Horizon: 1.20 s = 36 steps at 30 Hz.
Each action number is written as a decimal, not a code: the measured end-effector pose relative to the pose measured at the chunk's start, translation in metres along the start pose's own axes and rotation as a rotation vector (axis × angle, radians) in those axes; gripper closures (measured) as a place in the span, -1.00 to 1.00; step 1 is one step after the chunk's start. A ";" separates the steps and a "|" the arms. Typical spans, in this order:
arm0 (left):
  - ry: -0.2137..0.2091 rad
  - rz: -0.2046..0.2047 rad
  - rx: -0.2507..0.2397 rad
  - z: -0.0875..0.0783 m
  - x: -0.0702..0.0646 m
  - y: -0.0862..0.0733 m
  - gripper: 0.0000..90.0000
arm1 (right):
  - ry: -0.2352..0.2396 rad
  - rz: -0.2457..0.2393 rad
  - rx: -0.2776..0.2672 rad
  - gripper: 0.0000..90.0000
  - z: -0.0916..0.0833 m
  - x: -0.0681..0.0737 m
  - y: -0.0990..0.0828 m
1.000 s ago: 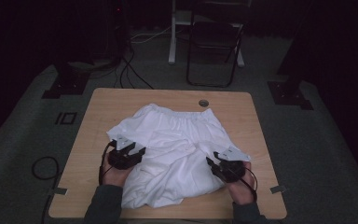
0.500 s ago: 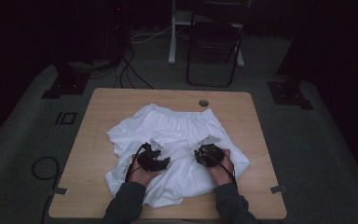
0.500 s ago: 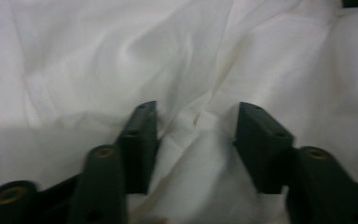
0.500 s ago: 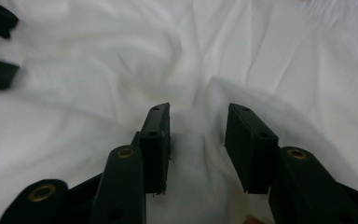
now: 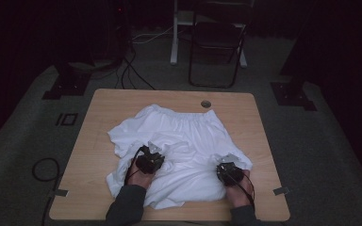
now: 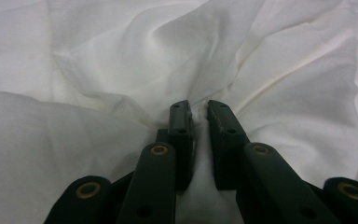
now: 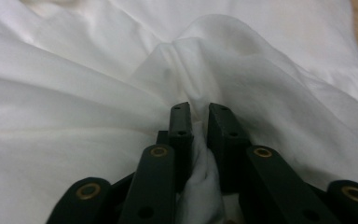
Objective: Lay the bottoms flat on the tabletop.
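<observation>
While the room around it is pretty dark, the wooden table (image 5: 99,141) itself is lit well enough: light wood top, rounded corners, one small round grommet hole (image 5: 206,103) near its far edge. It sits on grey carpet. Past the far side there's one black folding chair (image 5: 217,44), a white post (image 5: 174,33) next to it, and some cables (image 5: 132,70) snaking across the floor on the far left. One more cable loop (image 5: 42,169) lies on the carpet at the table's near left, and there are dark stand bases (image 5: 66,84) at both far corners.

One white garment (image 5: 184,136) is spread over the middle of the table, reaching toward the near edge. It's plain white, thin and very crumpled, with a gathered elastic-looking hem (image 5: 179,114) along its far side and loose folds everywhere else.

Two grippers, one per hand. The left gripper (image 6: 199,112) is down on the near-left part of the cloth; its jaws have just been closing and now pinch a ridge of the fabric between them. The right gripper (image 7: 199,114) is on the near-right part, close to the garment's right edge, jaws also just closed in, with a bunched-up wad of white cloth clamped between them. In the high view, both hands (image 5: 141,176) come in from the near edge, dark sleeves showing.
</observation>
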<state>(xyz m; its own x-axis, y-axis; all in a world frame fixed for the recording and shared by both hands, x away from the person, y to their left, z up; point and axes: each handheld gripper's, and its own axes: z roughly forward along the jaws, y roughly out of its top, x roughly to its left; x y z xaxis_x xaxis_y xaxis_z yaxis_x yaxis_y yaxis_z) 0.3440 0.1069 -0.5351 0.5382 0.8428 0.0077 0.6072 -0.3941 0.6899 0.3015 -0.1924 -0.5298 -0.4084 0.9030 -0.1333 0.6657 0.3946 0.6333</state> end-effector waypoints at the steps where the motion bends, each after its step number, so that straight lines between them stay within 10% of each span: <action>1: 0.011 0.000 -0.002 0.000 0.001 0.000 0.80 | 0.007 0.010 0.003 0.83 -0.003 -0.003 -0.003; 15: 0.038 -0.108 -0.003 -0.003 0.020 -0.003 0.80 | 0.016 0.107 -0.004 0.91 -0.046 -0.024 -0.054; 25: 0.044 -0.108 -0.014 -0.003 0.020 -0.005 0.78 | 0.047 0.168 -0.031 0.91 -0.070 -0.021 -0.078; 36: 0.029 -0.117 -0.037 -0.003 0.018 -0.010 0.77 | 0.043 0.072 -0.221 0.56 -0.089 -0.016 -0.041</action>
<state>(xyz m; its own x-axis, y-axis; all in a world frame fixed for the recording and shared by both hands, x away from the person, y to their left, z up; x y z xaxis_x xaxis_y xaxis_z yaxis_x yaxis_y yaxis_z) 0.3454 0.1268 -0.5395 0.4475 0.8926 -0.0540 0.6426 -0.2790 0.7136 0.2252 -0.2377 -0.4860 -0.3939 0.9177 -0.0518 0.5432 0.2779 0.7923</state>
